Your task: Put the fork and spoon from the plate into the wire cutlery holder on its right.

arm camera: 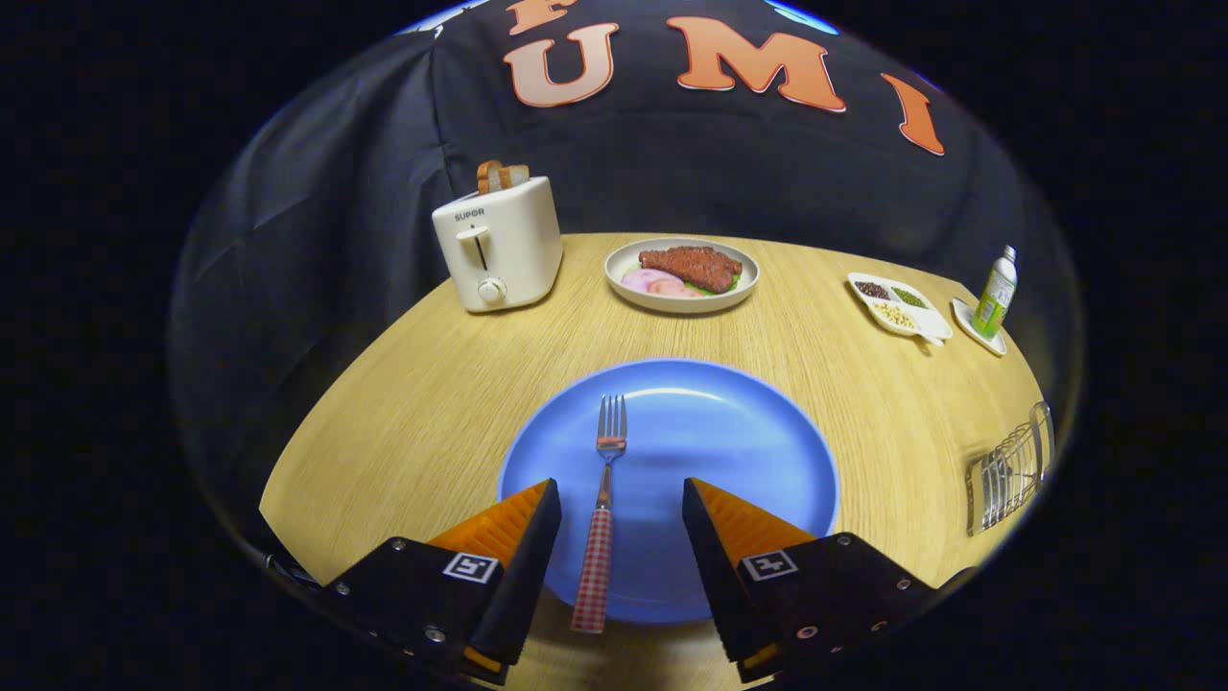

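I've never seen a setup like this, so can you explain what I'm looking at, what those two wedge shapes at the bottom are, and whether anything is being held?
The camera rides on a hand-held gripper and looks forward along its jaws, the two wedges. They stand open, holding nothing, with the fork lying between them, its checked handle toward the camera. The fork rests on a blue plate on a wooden table. Beyond are a toaster with bread, a plate of food, a divided dish and a bottle. The wire cutlery holder sits right of the blue plate.

Fork (604,499) on plate (748,451), btwn open claw (622,499) fingers; wire holder (1007,470) right of plate.
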{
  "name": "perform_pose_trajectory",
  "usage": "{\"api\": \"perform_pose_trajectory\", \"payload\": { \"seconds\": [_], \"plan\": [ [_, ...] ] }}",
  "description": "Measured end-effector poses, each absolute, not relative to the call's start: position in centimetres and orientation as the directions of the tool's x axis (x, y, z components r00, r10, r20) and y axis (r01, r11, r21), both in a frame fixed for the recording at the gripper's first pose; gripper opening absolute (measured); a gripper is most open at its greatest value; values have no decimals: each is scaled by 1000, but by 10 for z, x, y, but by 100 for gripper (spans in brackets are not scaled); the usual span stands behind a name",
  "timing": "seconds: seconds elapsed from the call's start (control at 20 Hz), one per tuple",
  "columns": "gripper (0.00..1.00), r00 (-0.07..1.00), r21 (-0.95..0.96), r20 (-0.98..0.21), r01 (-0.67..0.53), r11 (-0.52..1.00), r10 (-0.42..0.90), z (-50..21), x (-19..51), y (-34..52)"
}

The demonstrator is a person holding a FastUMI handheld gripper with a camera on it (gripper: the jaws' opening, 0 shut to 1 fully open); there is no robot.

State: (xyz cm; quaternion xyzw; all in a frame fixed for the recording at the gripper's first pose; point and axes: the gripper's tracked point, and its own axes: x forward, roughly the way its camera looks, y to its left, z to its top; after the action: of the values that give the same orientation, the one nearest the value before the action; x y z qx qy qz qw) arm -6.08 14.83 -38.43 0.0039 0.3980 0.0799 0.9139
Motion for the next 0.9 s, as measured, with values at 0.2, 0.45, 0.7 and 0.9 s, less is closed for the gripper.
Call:
{"api": "perform_pose_trajectory", "payload": {
  "seconds": [0.2, 0.45, 0.7, 0.9],
  "plan": [
    [55, 645, 73, -750, -138, 988, 145, -397, -66, 149],
    [14, 626, 99, -765, -121, 988, 153, -396, -67, 147],
    [8, 597, 149, -784, -86, 985, 171, -393, -68, 141],
    [8, 640, 142, -752, -73, 987, 156, -362, -64, 121]
  ]
}}
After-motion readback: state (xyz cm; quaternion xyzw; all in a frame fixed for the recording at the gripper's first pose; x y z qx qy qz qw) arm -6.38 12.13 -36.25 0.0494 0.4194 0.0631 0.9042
